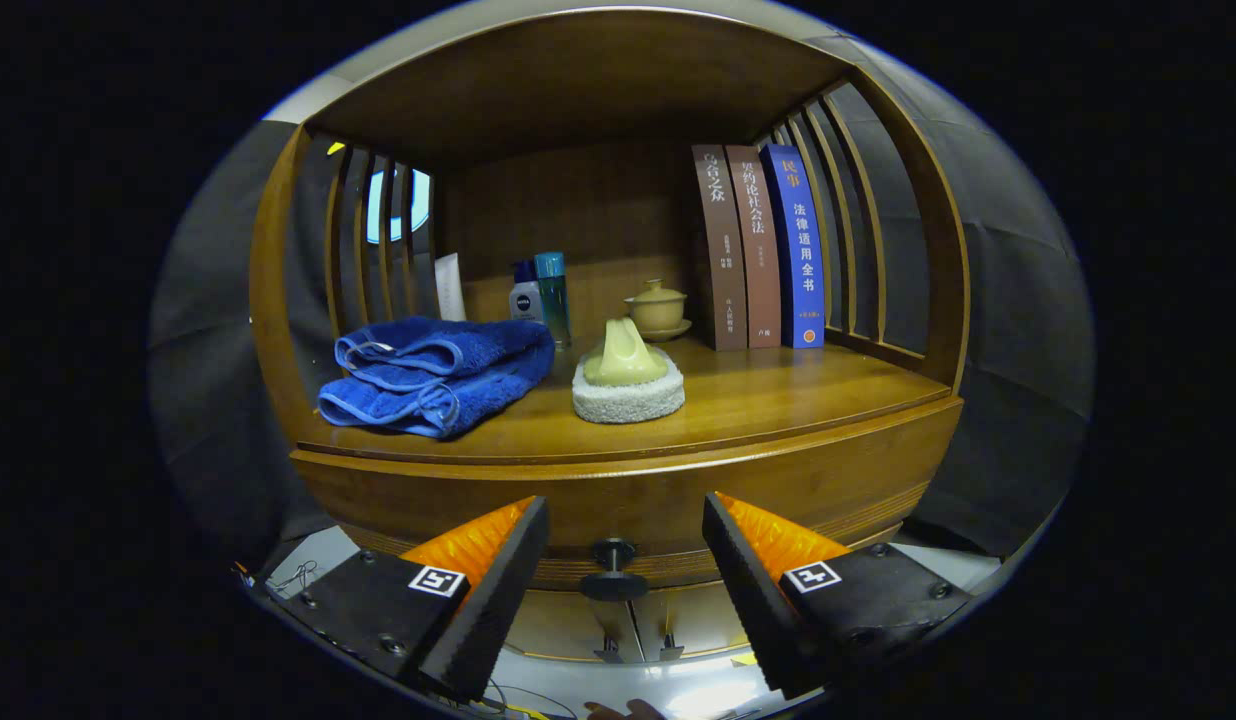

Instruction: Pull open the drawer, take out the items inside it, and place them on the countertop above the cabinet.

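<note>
Gripper view: the drawer point(628, 500) is a curved brown wood front, looks closed, sitting right under the countertop point(778, 395), with one small dark knob point(613, 568). The gripper point(625, 525) is spread wide, nothing in it, knob sitting between the fingers and just ahead. On the countertop: one folded blue towel point(433, 375) on the left, one white sponge with a yellowish lump on it point(628, 375) mid, three upright books point(763, 245) far right, two bottles point(540, 290) and one lidded cup point(658, 308) at the back. Book writing is too small for me.
</note>
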{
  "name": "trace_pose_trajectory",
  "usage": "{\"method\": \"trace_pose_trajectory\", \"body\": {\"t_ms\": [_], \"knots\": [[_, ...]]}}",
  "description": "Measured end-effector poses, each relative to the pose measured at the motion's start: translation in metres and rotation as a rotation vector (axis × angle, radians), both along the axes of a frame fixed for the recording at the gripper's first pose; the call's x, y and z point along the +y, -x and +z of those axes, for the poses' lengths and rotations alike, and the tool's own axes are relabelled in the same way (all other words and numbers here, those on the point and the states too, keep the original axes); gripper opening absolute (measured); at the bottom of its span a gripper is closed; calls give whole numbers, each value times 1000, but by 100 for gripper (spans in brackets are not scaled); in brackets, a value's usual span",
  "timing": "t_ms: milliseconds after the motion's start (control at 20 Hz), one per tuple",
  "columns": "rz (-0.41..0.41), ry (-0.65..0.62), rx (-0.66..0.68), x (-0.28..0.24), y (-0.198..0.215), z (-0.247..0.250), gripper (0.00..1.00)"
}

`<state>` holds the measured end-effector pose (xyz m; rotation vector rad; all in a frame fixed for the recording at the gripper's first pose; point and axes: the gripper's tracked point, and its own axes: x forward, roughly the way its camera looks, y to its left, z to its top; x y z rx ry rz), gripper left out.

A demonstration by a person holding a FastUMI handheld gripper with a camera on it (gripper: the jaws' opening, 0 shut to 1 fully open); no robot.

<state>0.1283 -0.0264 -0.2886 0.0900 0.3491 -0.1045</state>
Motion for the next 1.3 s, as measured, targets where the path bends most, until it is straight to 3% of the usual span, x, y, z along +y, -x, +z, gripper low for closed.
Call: {"method": "trace_pose_trajectory", "body": {"t_ms": [300,800,1000,1300], "knots": [[-2,7,-61,-1,15,73,100],[19,48,-215,0,52,245,100],[28,74,-208,-1,66,273,99],[27,73,-196,1,85,277,99]]}}
